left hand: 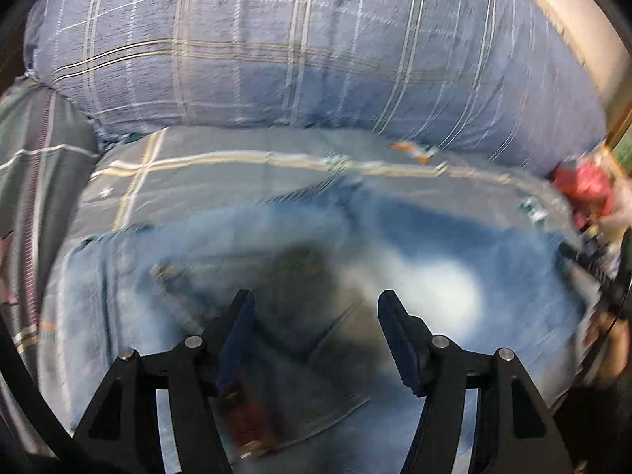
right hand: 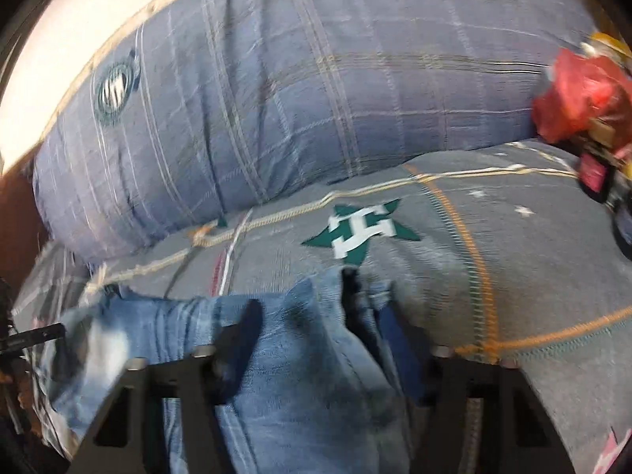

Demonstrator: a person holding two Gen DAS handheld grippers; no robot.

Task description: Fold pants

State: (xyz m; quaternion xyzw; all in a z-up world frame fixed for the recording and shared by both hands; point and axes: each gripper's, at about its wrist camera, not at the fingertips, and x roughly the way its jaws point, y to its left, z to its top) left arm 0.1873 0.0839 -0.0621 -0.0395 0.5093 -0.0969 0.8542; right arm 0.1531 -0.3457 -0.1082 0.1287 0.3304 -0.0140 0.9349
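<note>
Faded blue jeans [left hand: 395, 260] lie spread on a plaid bed cover [left hand: 205, 181]. My left gripper [left hand: 316, 316] is open just above the jeans, over a back pocket and a brown waist label; nothing is between its fingers. In the right wrist view the jeans [right hand: 300, 375] bunch up between the fingers [right hand: 245, 328] of my right gripper [right hand: 320, 316], whose jaws stand apart with denim filling the gap. I cannot tell whether they pinch the cloth. Both views are blurred.
A big blue plaid pillow [left hand: 296, 47] lies across the back of the bed and shows in the right wrist view [right hand: 316, 91]. A red plastic bag [right hand: 576, 94] and clutter sit at the right. The cover bears a green star emblem [right hand: 359, 233].
</note>
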